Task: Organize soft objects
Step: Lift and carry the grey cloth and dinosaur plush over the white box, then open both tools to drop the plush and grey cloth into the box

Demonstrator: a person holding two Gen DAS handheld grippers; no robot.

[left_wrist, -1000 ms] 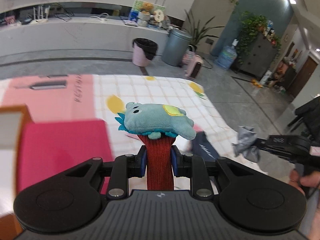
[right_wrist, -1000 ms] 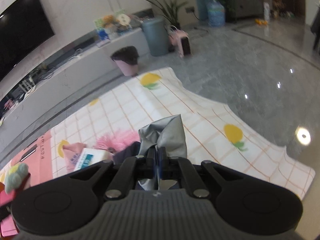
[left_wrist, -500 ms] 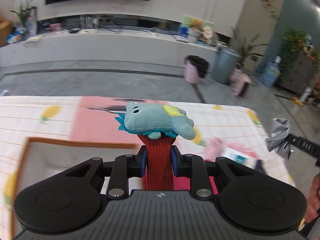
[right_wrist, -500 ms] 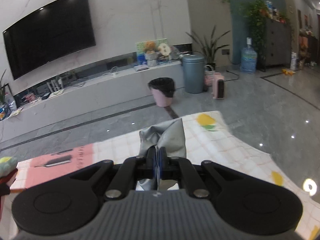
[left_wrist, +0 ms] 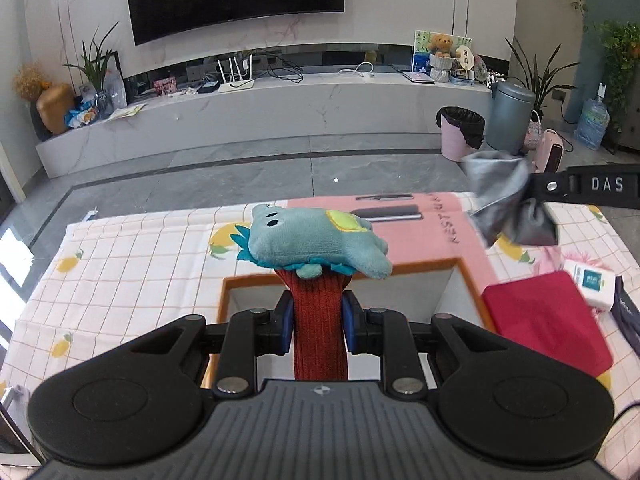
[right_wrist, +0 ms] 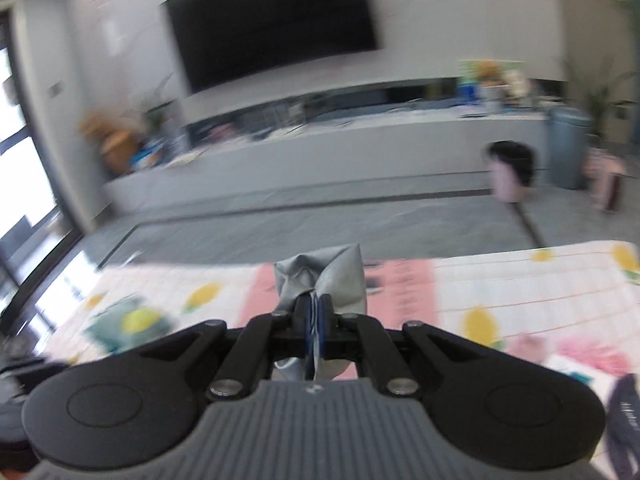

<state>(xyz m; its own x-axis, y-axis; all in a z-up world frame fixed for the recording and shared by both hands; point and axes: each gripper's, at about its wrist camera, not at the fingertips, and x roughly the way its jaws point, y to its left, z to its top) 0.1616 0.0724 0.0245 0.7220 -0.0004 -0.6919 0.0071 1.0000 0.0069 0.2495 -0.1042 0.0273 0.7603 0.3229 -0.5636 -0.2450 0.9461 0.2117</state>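
Observation:
My left gripper is shut on a red knitted sock with a teal plush animal on its top end. It hangs over a box with an orange rim on the checked tablecloth. At the right of the left wrist view, my right gripper is shut on a crumpled grey cloth, held above the pink mat. The right wrist view is blurred; it shows the same grey cloth pinched between the right gripper's fingers, with the teal plush low at the left.
A dark red flat piece lies right of the box, with a white carton and a dark fabric item beyond it. A pink fluffy thing lies on the cloth. Grey floor, bins and a TV wall lie past the table's far edge.
Both grippers swung left across the table, keeping their loads. The orange-rimmed box now lies under the left gripper, and the right gripper with the grey cloth has come in over the pink mat.

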